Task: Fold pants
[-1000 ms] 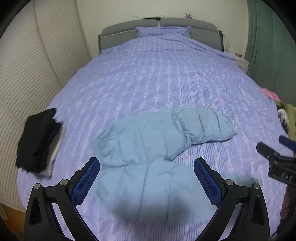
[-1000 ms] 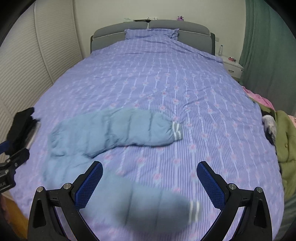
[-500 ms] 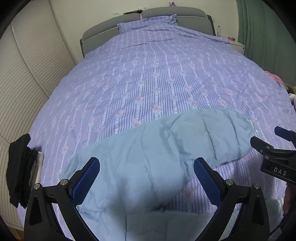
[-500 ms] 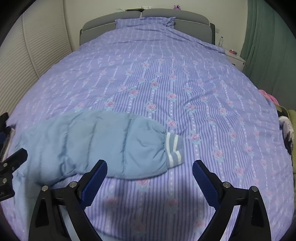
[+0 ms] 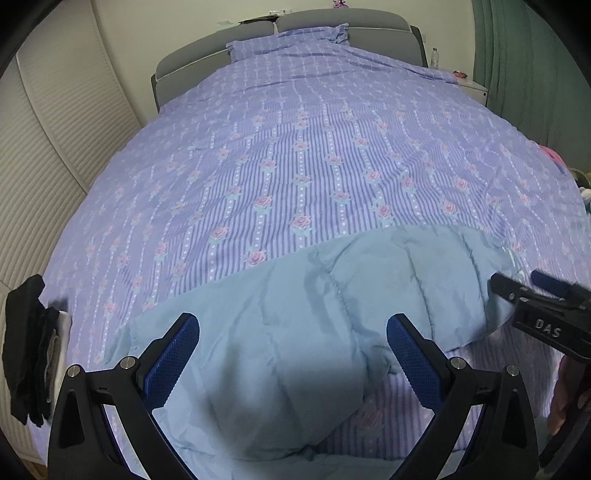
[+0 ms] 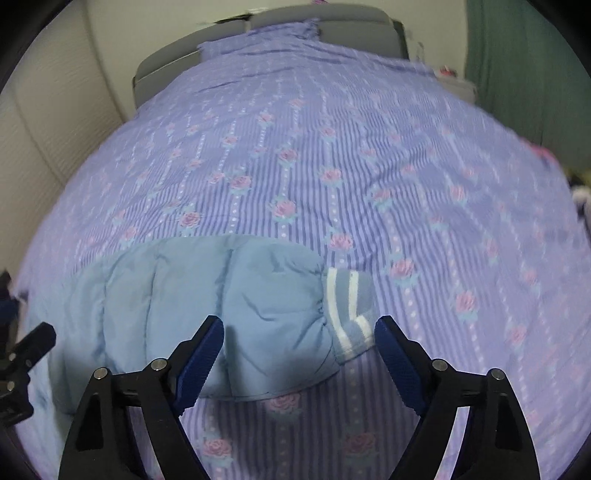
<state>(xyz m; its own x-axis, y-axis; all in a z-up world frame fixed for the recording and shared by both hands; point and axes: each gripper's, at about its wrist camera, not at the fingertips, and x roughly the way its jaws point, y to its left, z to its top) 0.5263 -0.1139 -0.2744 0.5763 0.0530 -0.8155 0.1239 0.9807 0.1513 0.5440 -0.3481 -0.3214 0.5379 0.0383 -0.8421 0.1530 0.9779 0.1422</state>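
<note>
Light blue quilted pants (image 5: 295, 325) lie spread on a purple floral bedspread (image 5: 314, 155). In the right wrist view one leg (image 6: 229, 299) ends in a darker striped cuff (image 6: 349, 306). My left gripper (image 5: 291, 358) is open and empty, low over the upper part of the pants. My right gripper (image 6: 299, 354) is open and empty, low over the leg end just short of the cuff. The right gripper also shows at the right edge of the left wrist view (image 5: 546, 317).
A stack of black folded clothes (image 5: 29, 354) sits at the bed's left edge. A grey headboard (image 5: 288, 33) and a pillow (image 5: 288, 40) are at the far end. A white wardrobe (image 5: 55, 147) stands left, a green curtain (image 5: 535, 55) right.
Both grippers have moved forward and down, close over the pants. The leg and cuff now fill the lower part of the right wrist view. Both stay open.
</note>
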